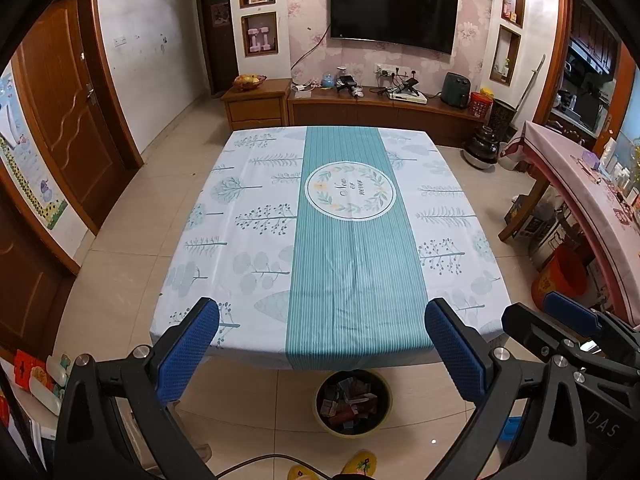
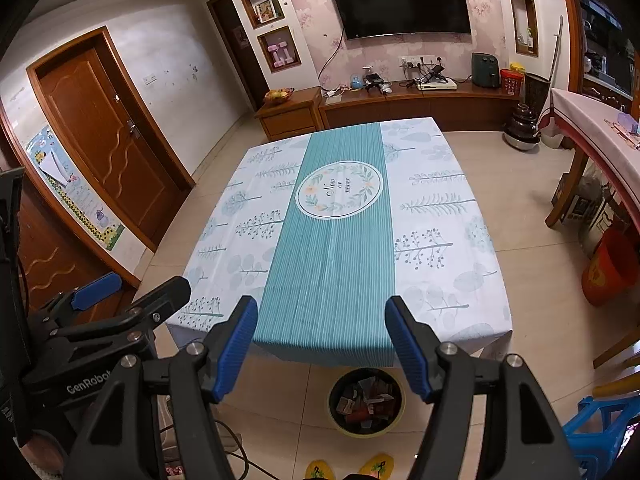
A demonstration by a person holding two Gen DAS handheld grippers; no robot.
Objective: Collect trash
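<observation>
Reading "Now or never" on tablecloth (image 1: 340,240); "GenRobot" on left gripper (image 2: 132,292).

We saw a bench (image 1: 256,216) draped in a pale cloth (image 1: 448,240) printed with trees, a teal striped band running from six to twelve o'clock, a round wreath emblem (image 1: 351,191) near its middle. On the tiled floor (image 1: 120,280), at the bench's six o'clock edge, stood a bin (image 1: 320,420) filled with wrappers (image 1: 350,400).
</observation>
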